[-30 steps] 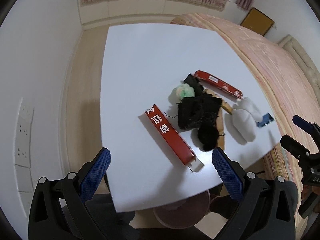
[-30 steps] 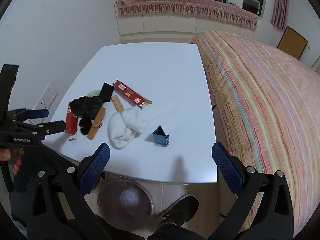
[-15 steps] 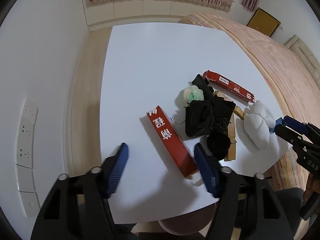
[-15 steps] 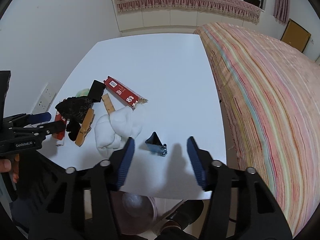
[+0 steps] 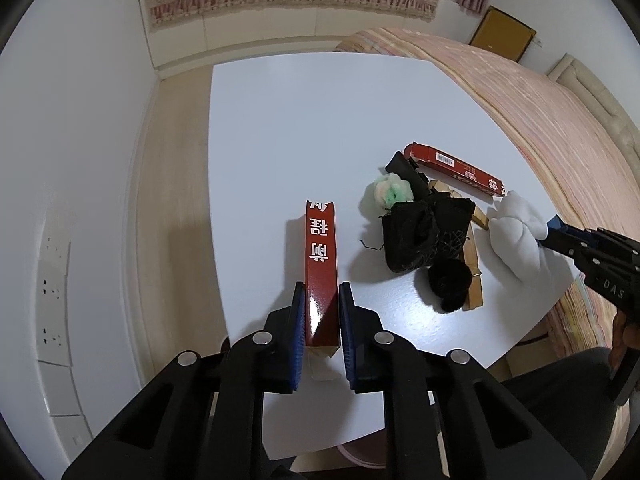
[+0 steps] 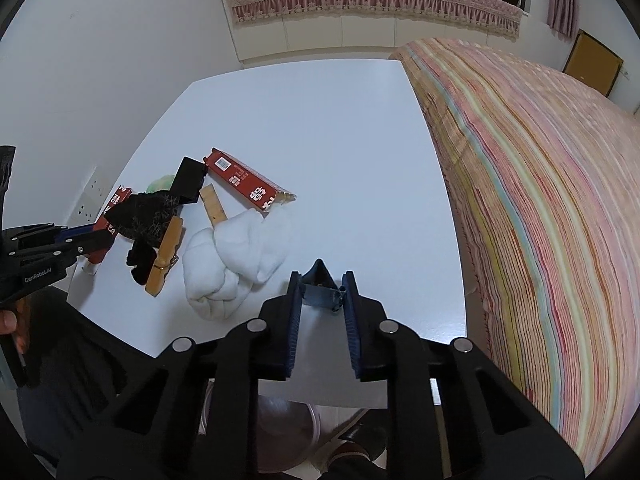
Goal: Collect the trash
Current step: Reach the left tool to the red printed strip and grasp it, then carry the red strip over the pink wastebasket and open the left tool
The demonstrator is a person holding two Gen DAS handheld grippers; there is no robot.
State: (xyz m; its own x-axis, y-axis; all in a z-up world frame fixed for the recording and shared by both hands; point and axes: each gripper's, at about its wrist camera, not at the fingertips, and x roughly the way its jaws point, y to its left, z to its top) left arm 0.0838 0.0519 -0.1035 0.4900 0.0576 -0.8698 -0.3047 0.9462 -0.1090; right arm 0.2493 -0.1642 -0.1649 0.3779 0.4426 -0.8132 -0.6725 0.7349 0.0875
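Left tool (image 5: 323, 312) clamps red box (image 5: 321, 256); right tool (image 6: 323, 300) clamps blue clip (image 6: 322, 290).

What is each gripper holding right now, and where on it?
Left gripper: red box, clamped at its near end. Right gripper: blue binder clip, pinched across its sides.

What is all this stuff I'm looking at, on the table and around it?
Red cartons: two; one near the table's left front edge, gripped at its near end; one behind the pile.
Binder clip: one, blue, near the front edge, between the right tongs' fingers.
White cloth: one bundle, mid-front.
Black mesh fabric: one heap with a pompom, centre of pile.
Wooden clothespins: two, tan, in the pile.
Green-white wad: one, behind the fabric.
Table: one, white.
Bed: striped cover, right.
Bin: pinkish, under the table.
Left tongs: shut on carton.
Right tongs: closed around clip.
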